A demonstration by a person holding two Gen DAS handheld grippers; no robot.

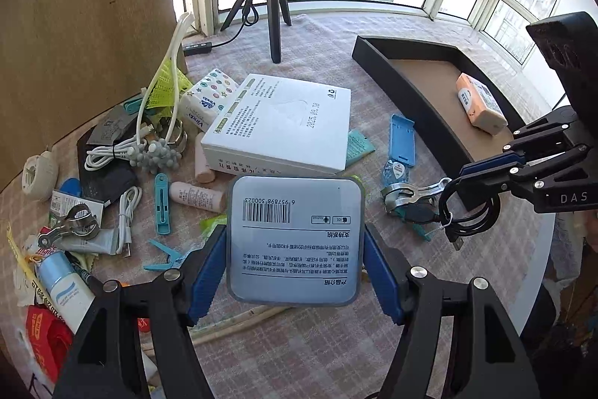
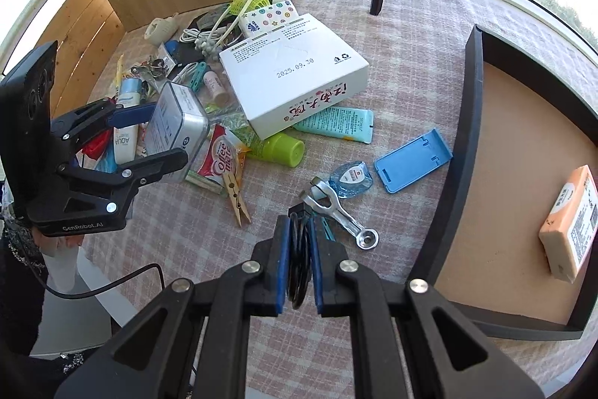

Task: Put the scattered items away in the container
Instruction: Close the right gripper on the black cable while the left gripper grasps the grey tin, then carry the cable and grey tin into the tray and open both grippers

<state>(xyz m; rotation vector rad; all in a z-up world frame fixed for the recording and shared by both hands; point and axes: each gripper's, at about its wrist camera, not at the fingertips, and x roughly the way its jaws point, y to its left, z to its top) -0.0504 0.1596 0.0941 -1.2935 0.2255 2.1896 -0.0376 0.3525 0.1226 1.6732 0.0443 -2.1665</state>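
My left gripper (image 1: 295,242) is shut on a grey metal tin (image 1: 295,238) with a barcode label, held above the table; it also shows in the right wrist view (image 2: 175,126). My right gripper (image 2: 299,264) is shut on a coiled black cable (image 2: 299,260), seen too in the left wrist view (image 1: 467,212). The black tray (image 2: 471,137) with a brown floor stands to the right and holds an orange tissue pack (image 2: 572,223). Scattered items lie on the checked cloth around a white box (image 2: 295,70).
A blue phone stand (image 2: 411,159), a metal clip (image 2: 336,208), a blue pouch (image 2: 351,178), tubes, a wooden peg (image 2: 235,193) and cables lie about. A black tripod (image 1: 273,6) stands at the back by the window. A wooden board (image 1: 86,25) stands at left.
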